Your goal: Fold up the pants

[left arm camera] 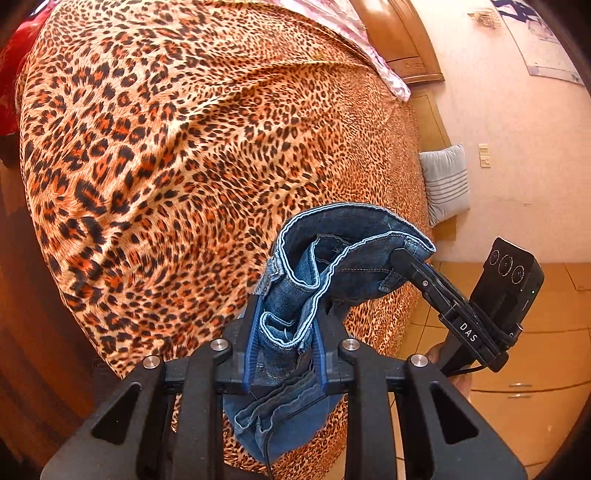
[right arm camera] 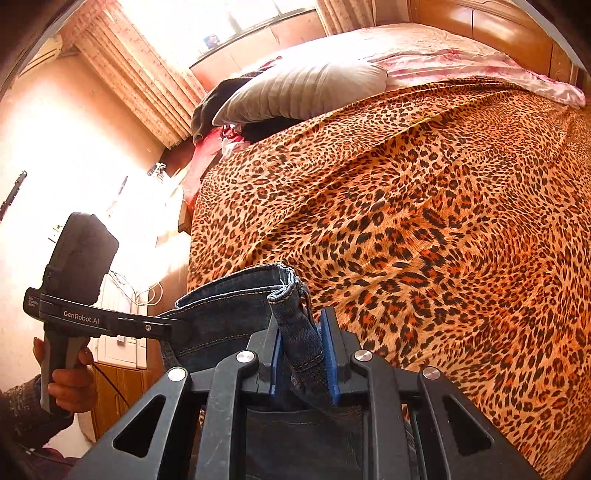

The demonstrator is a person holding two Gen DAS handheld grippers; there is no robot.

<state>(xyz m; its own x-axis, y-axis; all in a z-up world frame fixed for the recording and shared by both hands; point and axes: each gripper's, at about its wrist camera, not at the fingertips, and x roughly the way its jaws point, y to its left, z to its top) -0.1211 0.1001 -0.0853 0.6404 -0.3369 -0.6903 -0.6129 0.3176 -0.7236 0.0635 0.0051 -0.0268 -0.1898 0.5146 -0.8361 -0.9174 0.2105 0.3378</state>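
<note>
The pair of dark blue denim pants (left arm camera: 343, 240) hangs in the air above the bed, held up at the waistband by both claws. The left claw (left arm camera: 284, 354) is clenched on a bunched stretch of the waistband: its blue pads (left arm camera: 251, 354) press the folded denim from both sides, and more of the cloth, with a belt loop and a stitched hem, droops below the jaws. In the same view the right claw (left arm camera: 400, 258) grips the far end of the waistband, so the band arcs between the two tools.

From the right wrist view, the right claw (right arm camera: 304, 354) is likewise clamped on a twisted strip of waistband with a belt loop, and the left claw (right arm camera: 177, 328) bites the other end, a hand (right arm camera: 70, 376) around its grey handle.

Beneath the pants lies the leopard-print bedspread (left arm camera: 166, 147), wrinkled in long folds. A grey striped pillow (right arm camera: 295, 92) and a pink floral quilt (right arm camera: 461, 59) sit at the head of the bed, against the wooden headboard (right arm camera: 498, 26).
</note>
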